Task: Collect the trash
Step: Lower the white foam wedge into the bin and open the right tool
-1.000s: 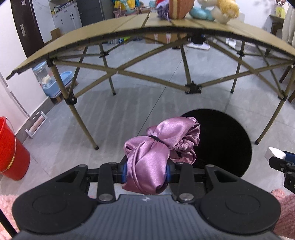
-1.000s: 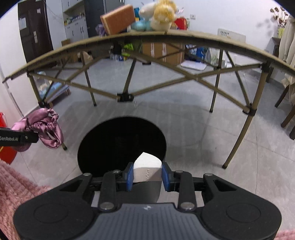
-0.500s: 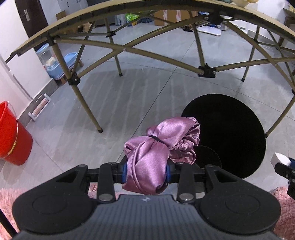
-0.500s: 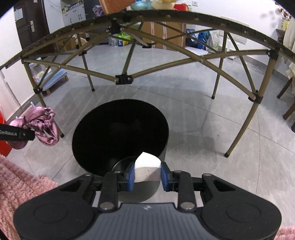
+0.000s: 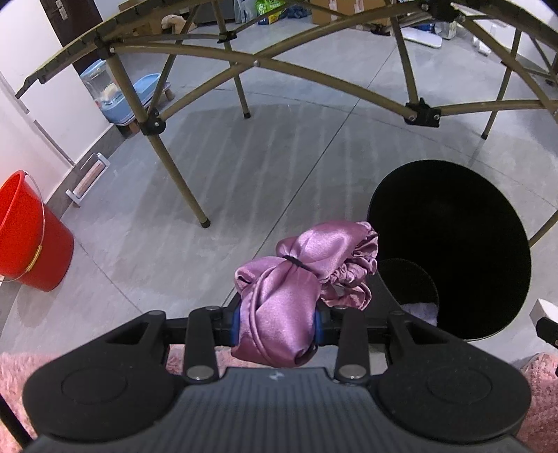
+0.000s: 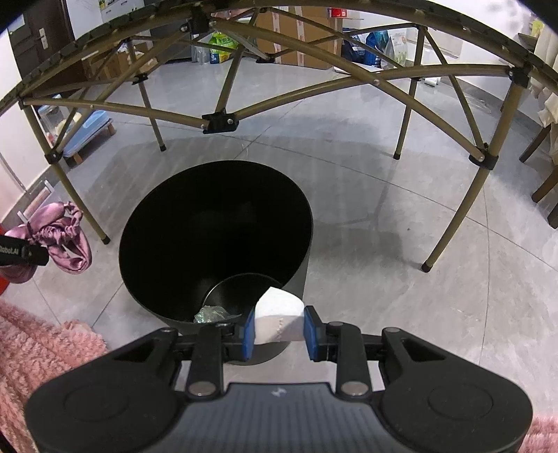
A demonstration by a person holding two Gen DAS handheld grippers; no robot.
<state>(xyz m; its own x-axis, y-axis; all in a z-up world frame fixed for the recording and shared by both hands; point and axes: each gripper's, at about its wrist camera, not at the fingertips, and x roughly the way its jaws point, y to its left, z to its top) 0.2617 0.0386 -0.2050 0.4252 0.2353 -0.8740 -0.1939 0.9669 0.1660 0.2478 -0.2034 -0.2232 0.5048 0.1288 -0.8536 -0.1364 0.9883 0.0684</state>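
Satin cloth (image 5: 289, 296), mauve and glossy, is bunched into a soft bundle and cinched near its middle by a thin black elastic band, with a ruffled, gathered edge spilling to one side. The left gripper (image 5: 277, 322) is clamped on the lower part of this bundle, its blue-padded jaws squeezing the fabric between them. It tilts steeply downward and hangs above the grey tiled floor (image 5: 279, 156), just beside the near left rim of a round black bin (image 5: 450, 244). In the right wrist view the same bundle shows at the left edge, clear of the bin.

The right gripper (image 6: 279, 327) also tilts steeply down and holds a white wad (image 6: 279, 317), smooth and rounded on top like folded tissue or foam; which, the views do not settle. Its blue pads press both sides of the wad. It sits over the bin's near rim, at the right side of the opening.

The bin is a smooth matte cylinder with a dark interior; a crinkly, shiny scrap (image 6: 211, 313) and something pale lie on its bottom.

Beyond the bin stands a folding bench (image 6: 244, 21) with a slatted olive top and thin crossed metal legs on black joints. A glossy red plastic bucket (image 5: 31, 237) with a wire handle stands on the floor at the far left. Fluffy pink fabric (image 6: 38, 348) fills the lower corners.
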